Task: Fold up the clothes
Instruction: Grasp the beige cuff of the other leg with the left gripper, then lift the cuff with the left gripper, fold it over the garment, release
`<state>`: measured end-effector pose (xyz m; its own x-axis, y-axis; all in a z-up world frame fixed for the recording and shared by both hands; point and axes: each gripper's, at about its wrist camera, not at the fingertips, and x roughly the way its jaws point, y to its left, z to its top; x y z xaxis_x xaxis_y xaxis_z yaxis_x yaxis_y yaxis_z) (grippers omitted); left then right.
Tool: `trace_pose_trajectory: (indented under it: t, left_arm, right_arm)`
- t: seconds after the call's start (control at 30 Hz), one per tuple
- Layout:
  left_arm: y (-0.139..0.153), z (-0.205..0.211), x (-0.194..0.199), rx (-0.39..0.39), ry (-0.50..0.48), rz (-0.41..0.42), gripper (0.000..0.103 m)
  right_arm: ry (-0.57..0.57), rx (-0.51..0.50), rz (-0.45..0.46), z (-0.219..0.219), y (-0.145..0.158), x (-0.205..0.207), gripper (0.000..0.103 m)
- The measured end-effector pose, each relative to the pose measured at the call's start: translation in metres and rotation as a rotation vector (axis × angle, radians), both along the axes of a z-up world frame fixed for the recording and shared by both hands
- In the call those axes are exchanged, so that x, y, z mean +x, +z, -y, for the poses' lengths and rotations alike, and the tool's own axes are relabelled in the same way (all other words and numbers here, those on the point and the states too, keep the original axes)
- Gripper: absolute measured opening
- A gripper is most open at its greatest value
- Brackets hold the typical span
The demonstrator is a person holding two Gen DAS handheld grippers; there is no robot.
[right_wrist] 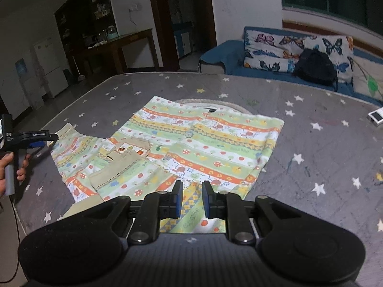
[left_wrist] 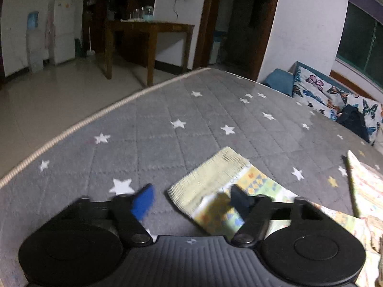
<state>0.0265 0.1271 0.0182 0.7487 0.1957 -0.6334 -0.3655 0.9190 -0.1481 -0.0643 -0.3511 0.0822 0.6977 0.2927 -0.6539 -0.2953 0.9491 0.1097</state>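
Note:
A child's patterned shirt (right_wrist: 191,148) in green, orange and yellow lies flat on the grey star-print mattress (right_wrist: 323,148), one sleeve spread to the left. In the left wrist view the sleeve's ribbed cuff (left_wrist: 210,174) lies just ahead of my left gripper (left_wrist: 191,195), which is open wide and empty, its right finger over the sleeve. The left gripper also shows in the right wrist view (right_wrist: 47,138) at the sleeve end. My right gripper (right_wrist: 192,192) is open, its fingers standing over the shirt's lower hem, with nothing held.
A sofa (right_wrist: 299,47) with butterfly cushions and a black backpack (right_wrist: 316,67) stands beyond the mattress. A white device (right_wrist: 377,117) lies at the mattress's right edge. A wooden table (left_wrist: 148,38) and a white fridge (left_wrist: 63,28) stand across the tiled floor.

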Motion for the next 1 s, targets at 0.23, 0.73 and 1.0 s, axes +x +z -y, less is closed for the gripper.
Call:
trace_pose_trajectory:
  t: [0.23,0.73,1.0]
  left_arm:
    - [0.012,-0.002,-0.010,-0.149,-0.041,0.092,0.012]
    - [0.078,0.165,-0.030,-0.350,-0.602,0.231,0.011]
    - [0.063,0.246,-0.032,-0.401,-0.822,0.165,0.012]
  right_arm:
    - [0.016,-0.018,0.028,0.000,0.002,-0.019,0.017]
    - [-0.003,0.016,0.024,0.006,-0.012,-0.034,0.017]
    - [-0.042,0.022,-0.001,0.018,-0.024,-0.039,0.017]
